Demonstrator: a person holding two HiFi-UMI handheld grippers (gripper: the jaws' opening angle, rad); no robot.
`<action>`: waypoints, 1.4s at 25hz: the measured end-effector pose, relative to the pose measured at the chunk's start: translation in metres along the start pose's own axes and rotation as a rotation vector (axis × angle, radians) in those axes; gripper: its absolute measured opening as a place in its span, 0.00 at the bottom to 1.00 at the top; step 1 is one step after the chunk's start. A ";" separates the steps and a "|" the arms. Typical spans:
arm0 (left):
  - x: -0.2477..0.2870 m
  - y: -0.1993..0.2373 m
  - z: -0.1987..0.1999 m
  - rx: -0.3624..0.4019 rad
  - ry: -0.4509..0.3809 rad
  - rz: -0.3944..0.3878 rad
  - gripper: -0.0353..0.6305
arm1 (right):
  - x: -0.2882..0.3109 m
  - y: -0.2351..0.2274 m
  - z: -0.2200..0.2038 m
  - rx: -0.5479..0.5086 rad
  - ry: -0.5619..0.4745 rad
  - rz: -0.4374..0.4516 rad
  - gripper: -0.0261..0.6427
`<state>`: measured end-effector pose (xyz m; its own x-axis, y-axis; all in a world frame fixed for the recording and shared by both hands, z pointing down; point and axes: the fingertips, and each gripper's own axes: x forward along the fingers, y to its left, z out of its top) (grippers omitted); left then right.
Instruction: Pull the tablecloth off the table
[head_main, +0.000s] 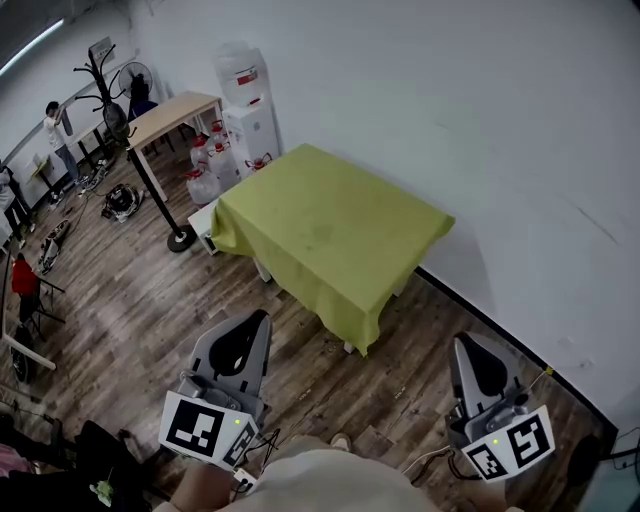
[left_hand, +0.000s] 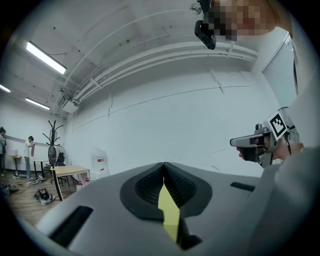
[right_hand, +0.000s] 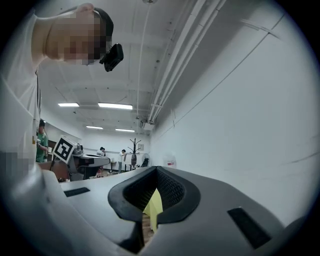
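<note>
Both are the same build: the left gripper (head_main: 260, 318) and right gripper (head_main: 466, 342) have smooth grey plastic shells with slot cutouts and black ribbed pads (left_hand: 146, 186) inside. Each has a white marker cube (head_main: 207, 429) printed with black squares, plus a tiny green light (head_main: 237, 422). A thin cable (head_main: 427, 461) trails off the back. The person's wearing a pale off-white top (head_main: 320, 482) and a small black head camera (left_hand: 205, 33).

A table (head_main: 262, 268) stands on the wood floor (head_main: 140, 300), with its far side close to the white wall (head_main: 450, 110). A yellow-green cloth (head_main: 330, 232) lies flat over the whole top and hangs down the sides, so only white legs (head_main: 349, 347) show below it.
</note>
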<state>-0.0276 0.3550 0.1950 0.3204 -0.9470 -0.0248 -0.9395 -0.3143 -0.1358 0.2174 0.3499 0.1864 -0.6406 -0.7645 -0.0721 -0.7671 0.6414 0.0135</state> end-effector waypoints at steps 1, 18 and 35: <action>0.000 0.000 0.002 -0.003 -0.010 0.005 0.08 | -0.001 -0.005 0.001 0.011 -0.015 -0.022 0.08; 0.031 0.021 -0.022 -0.010 -0.026 0.056 0.54 | 0.024 -0.036 -0.025 0.020 -0.012 -0.116 0.64; 0.167 0.140 -0.088 -0.023 0.073 0.029 0.55 | 0.198 -0.091 -0.097 0.030 0.165 -0.161 0.64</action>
<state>-0.1161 0.1465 0.2588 0.2845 -0.9577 0.0442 -0.9509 -0.2877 -0.1136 0.1574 0.1339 0.2676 -0.5095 -0.8554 0.0929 -0.8598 0.5105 -0.0148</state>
